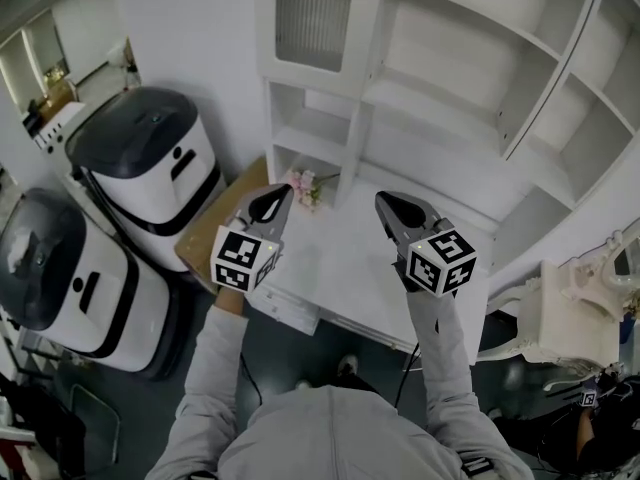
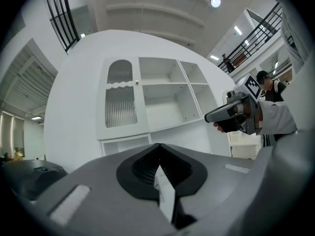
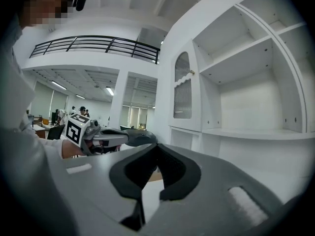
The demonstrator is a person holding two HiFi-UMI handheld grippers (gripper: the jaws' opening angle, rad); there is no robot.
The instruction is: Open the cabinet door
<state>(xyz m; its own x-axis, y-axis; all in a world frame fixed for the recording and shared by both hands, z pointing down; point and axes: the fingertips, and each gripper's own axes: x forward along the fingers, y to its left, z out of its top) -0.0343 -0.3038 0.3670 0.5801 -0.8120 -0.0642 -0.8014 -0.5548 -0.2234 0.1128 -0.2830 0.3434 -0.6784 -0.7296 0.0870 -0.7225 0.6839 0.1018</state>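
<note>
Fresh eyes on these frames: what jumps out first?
The white cabinet fills the top of the head view, its one ribbed-glass door closed at the left beside open shelves. In front of it, the left gripper and right gripper are held level over the white table, both shut and empty. Two rounded white-and-black machines stand at far left.

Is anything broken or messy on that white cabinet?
Nothing looks broken or spilled. The cabinet door is shut and sits straight. Only a small bunch of pink flowers lies on the desk below it.
</note>
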